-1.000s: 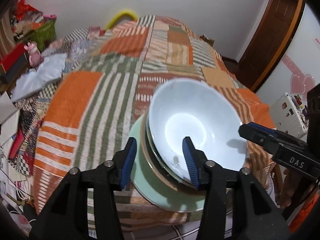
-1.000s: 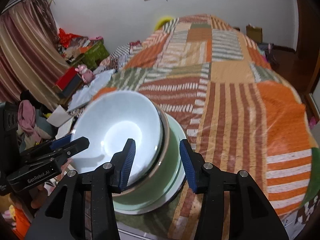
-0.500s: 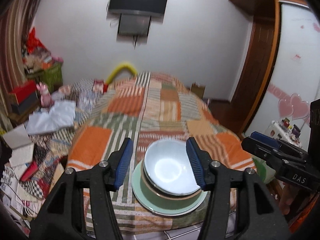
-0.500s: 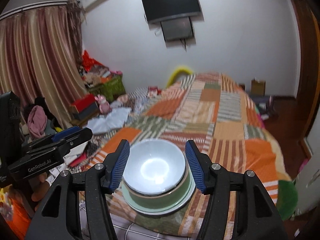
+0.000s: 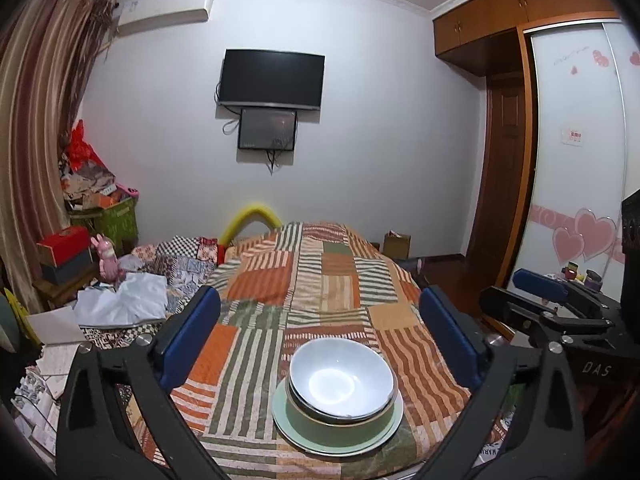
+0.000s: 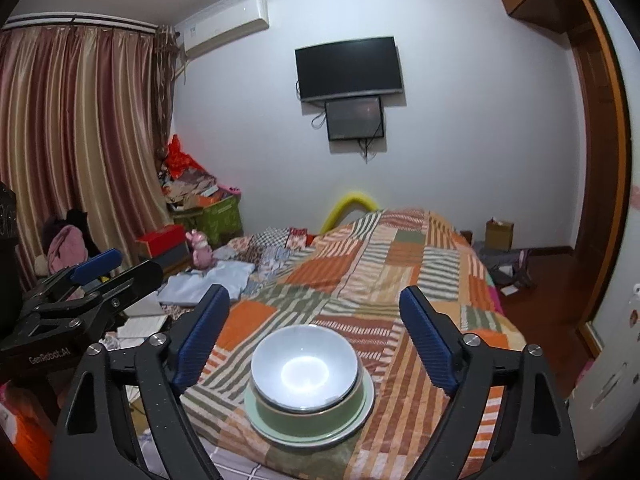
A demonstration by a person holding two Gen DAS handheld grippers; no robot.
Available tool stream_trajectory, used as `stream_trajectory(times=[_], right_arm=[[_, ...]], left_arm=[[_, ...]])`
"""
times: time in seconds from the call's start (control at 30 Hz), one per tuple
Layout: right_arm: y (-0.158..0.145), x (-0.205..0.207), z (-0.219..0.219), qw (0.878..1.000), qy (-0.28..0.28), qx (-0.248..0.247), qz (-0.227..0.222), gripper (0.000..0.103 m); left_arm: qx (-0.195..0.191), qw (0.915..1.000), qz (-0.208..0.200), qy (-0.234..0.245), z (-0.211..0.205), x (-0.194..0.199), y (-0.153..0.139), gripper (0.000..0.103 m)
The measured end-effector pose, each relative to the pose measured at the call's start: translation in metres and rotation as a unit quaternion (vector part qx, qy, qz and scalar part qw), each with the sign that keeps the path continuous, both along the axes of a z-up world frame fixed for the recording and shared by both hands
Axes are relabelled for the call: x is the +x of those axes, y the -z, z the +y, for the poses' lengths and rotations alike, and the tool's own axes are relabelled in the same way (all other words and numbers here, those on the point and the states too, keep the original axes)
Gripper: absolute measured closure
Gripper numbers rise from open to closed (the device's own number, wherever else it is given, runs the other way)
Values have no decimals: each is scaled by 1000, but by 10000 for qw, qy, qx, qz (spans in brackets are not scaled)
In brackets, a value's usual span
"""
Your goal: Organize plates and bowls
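Observation:
A white bowl (image 5: 342, 380) (image 6: 304, 366) sits nested in a green bowl (image 5: 340, 424) (image 6: 308, 416), on a pale green plate (image 5: 298, 434) (image 6: 362, 410). The stack rests on the near end of the bed. My left gripper (image 5: 320, 296) hangs above and behind the stack. Its jaws are opening wide and nothing is between its pads. My right gripper (image 6: 313, 294) is likewise raised and apart from the stack, its jaws opening and empty. Each gripper shows at the edge of the other's view: the right gripper (image 5: 520, 294), the left gripper (image 6: 120, 270).
The bed carries an orange, green and white patchwork quilt (image 5: 320, 280). Left of it lie papers (image 5: 124, 304), a pink toy (image 5: 106, 258), boxes (image 5: 64, 246) and a curtain (image 6: 80, 160). A TV (image 5: 272, 78) hangs on the far wall. A wardrobe (image 5: 576, 160) stands right.
Both grippers have risen and drawn back from the stack, tilting up towards the room. Their jaws went from narrow to wide. The stack stayed in place on the bed.

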State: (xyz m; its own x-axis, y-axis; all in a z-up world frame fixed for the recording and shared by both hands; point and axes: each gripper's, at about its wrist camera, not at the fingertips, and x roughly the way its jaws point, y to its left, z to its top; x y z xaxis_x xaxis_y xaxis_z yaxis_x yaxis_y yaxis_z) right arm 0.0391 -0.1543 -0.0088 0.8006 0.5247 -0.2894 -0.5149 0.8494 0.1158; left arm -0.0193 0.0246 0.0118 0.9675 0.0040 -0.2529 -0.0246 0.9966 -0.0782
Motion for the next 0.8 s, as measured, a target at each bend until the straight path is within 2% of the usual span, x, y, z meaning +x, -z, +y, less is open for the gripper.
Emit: stream_trajectory(times=[0.1, 0.23, 0.8], right_arm=[[-3, -2, 0, 9999, 62, 32, -112, 5], [-6, -7, -3, 9995, 173, 108, -259, 1], [-6, -11, -7, 9993, 247, 128, -256, 0]], left_arm=[[-30, 10000, -29, -3, 1, -2, -2, 1], [-59, 9999, -88, -44, 3, -3, -2, 1], [-112, 9999, -76, -46, 4, -3, 0, 0]])
